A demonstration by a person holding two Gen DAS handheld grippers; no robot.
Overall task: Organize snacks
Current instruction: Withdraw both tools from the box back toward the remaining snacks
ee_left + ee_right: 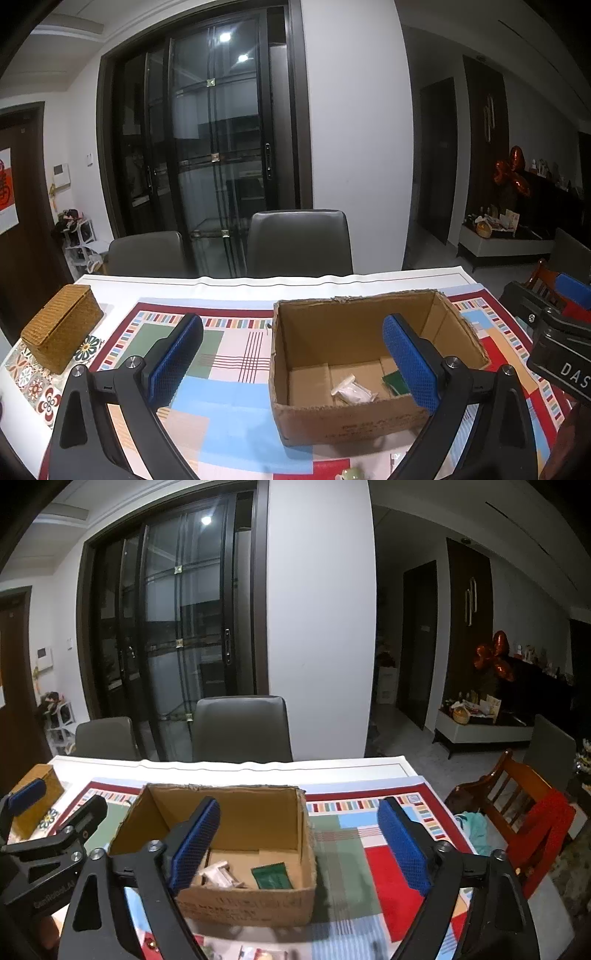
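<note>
Both tools gape empty above a patchwork tablecloth (236,354) (cardboard box (236,901) on it) facing dark glass doors (207,147).

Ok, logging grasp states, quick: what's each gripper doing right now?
Left gripper: open, holding nothing.
Right gripper: open, holding nothing.

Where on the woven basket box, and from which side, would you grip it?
Grip the woven basket box across its narrow width, coming from above with the left gripper, which is open. Its long flat sides lie parallel and clear of the cardboard box.
</note>
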